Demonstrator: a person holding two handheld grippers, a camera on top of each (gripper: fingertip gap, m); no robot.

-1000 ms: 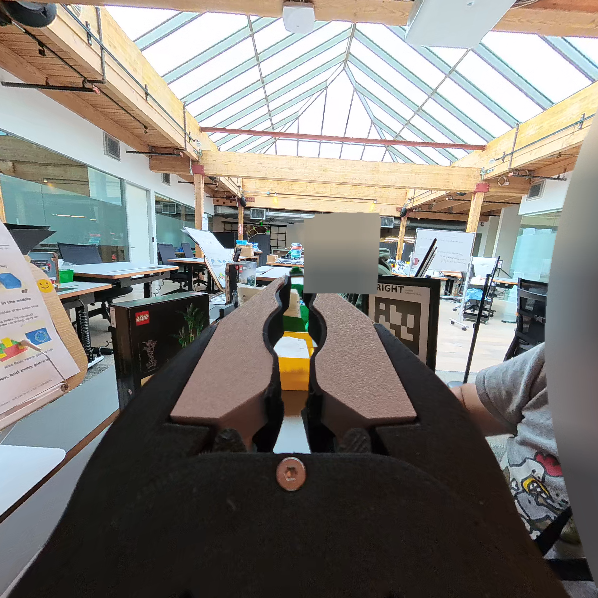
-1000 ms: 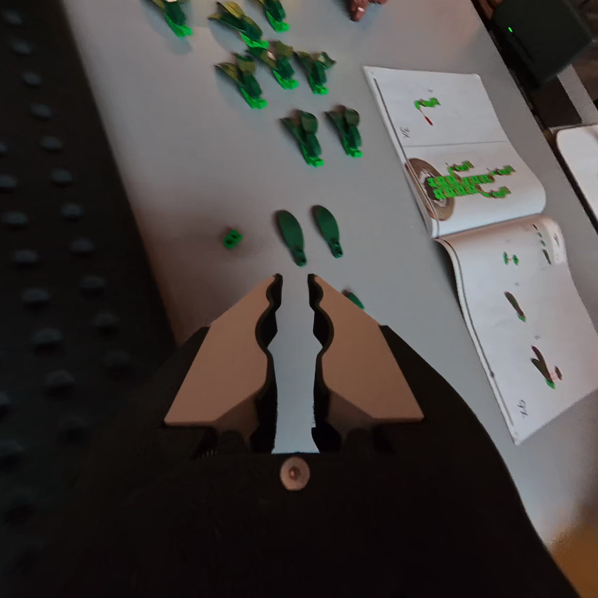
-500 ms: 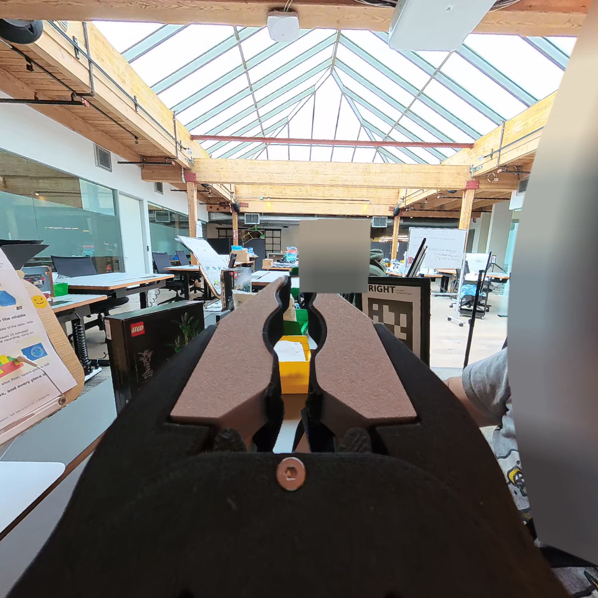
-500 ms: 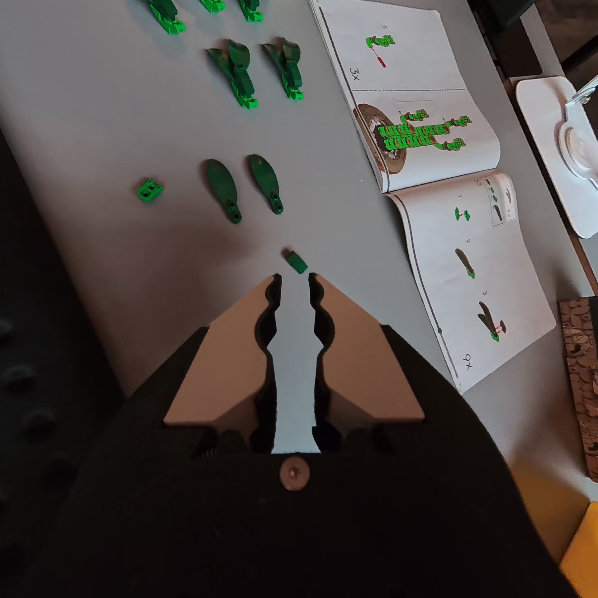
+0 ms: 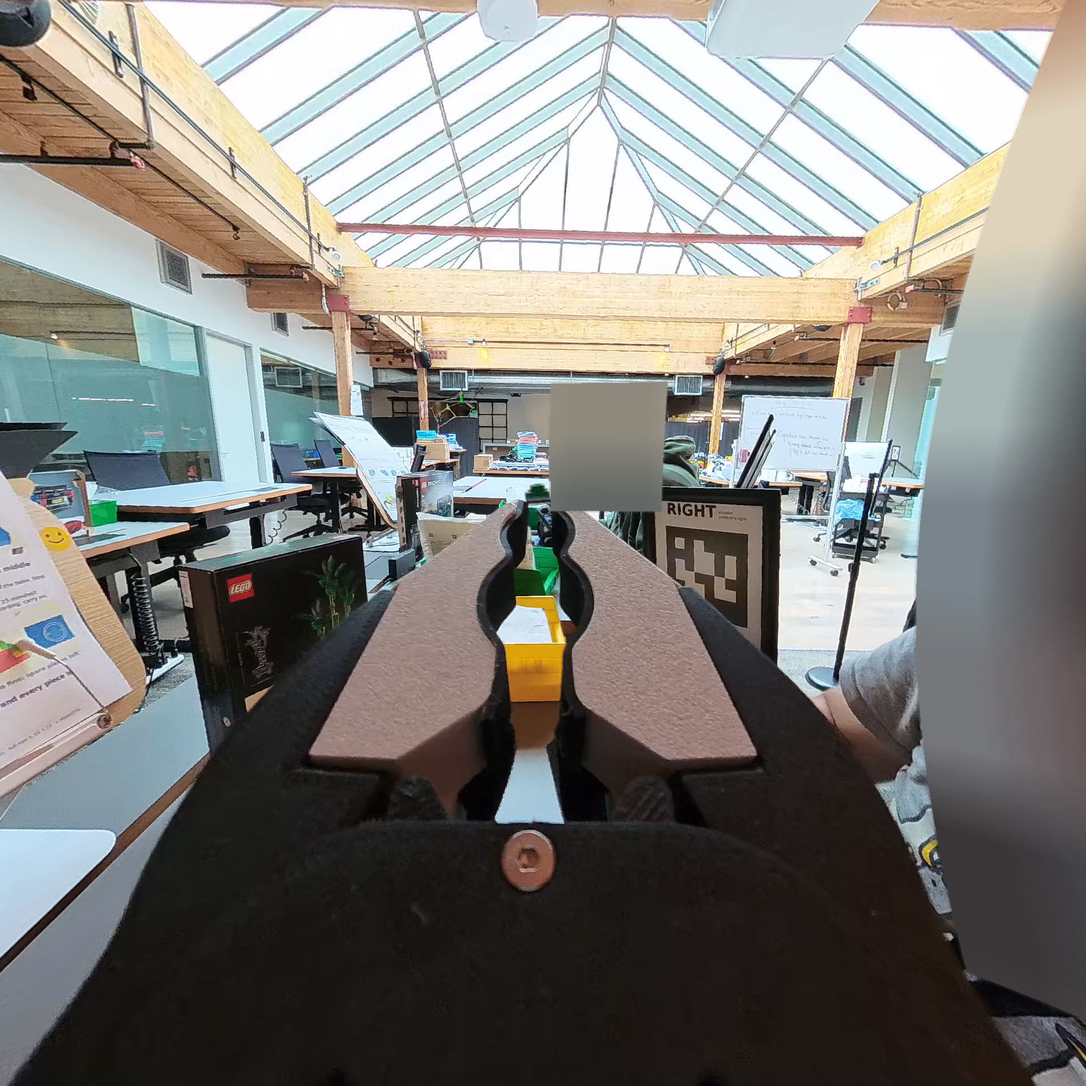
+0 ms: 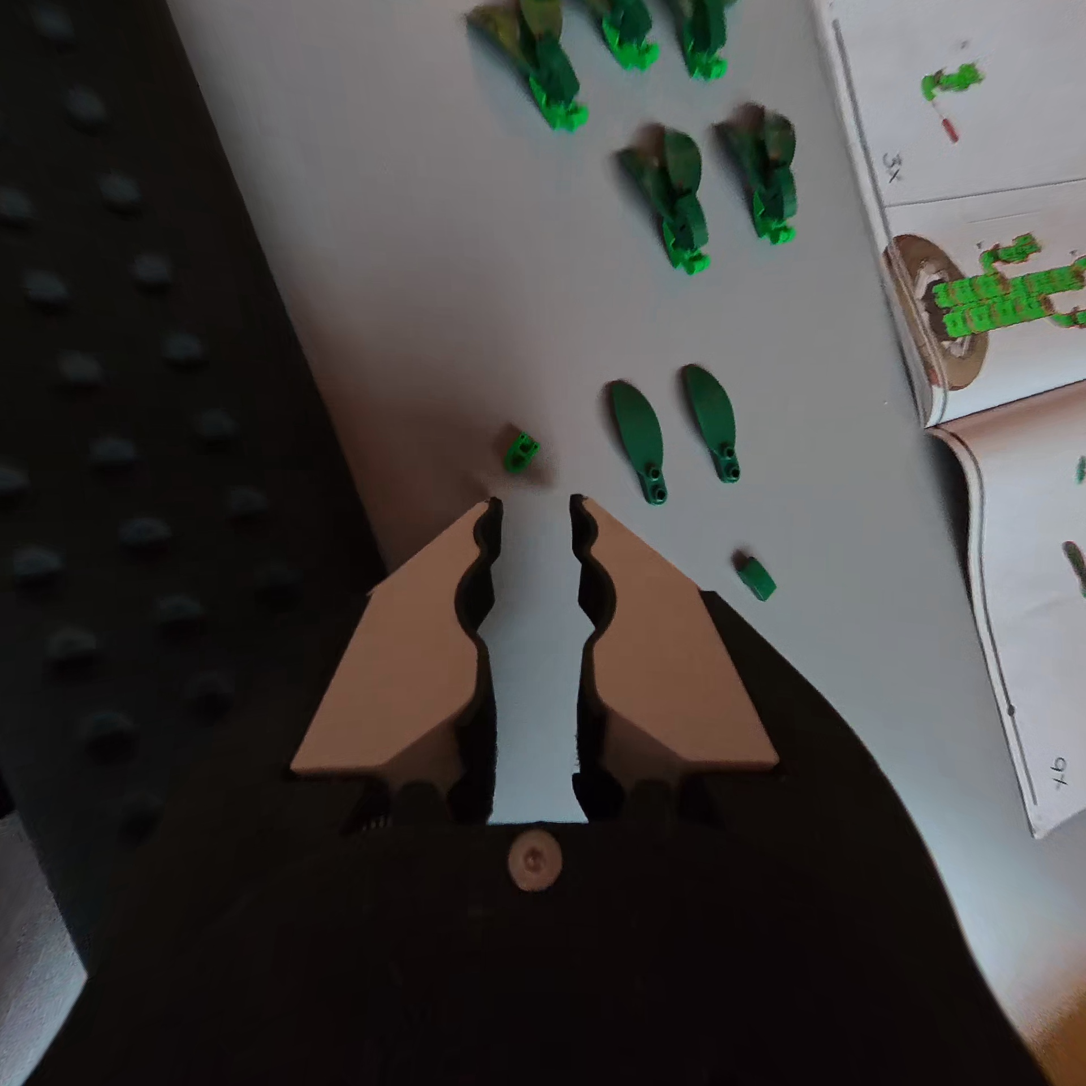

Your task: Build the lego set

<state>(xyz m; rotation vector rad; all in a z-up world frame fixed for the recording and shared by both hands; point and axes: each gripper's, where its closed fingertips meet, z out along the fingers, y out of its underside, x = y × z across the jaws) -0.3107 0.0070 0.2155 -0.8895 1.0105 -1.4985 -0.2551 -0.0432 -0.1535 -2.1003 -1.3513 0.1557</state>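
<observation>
In the right wrist view my right gripper (image 6: pixel 535 505) is open and empty, low over the grey table (image 6: pixel 411 264). A small bright green brick (image 6: pixel 520 452) lies just beyond its left fingertip, not touching it. Two dark green leaf pieces (image 6: pixel 637 438) (image 6: pixel 711 420) lie side by side to the right. A small dark green piece (image 6: pixel 755 579) lies right of the right finger. Several assembled green leaf clusters (image 6: pixel 670 194) lie farther off. My left gripper (image 5: pixel 539 520) points level across the room, empty, its jaws a narrow gap apart.
An open instruction booklet (image 6: pixel 969 294) lies at the table's right. A black studded mat (image 6: pixel 117 411) runs along the left. In the left wrist view there are a black set box (image 5: pixel 276 611), a yellow bin (image 5: pixel 532 652), a green bin (image 5: pixel 538 573), a marker board (image 5: pixel 717 564) and a person's sleeve (image 5: pixel 881 687). Left tips to right tips: about 35 centimeters. To the small dark green piece (image 6: pixel 755 579): right tips about 8 centimeters, left tips about 40 centimeters.
My right gripper has moved left and closer to the table; the small dark green piece now lies to its right and the bright green brick just ahead. The left gripper has barely moved.
</observation>
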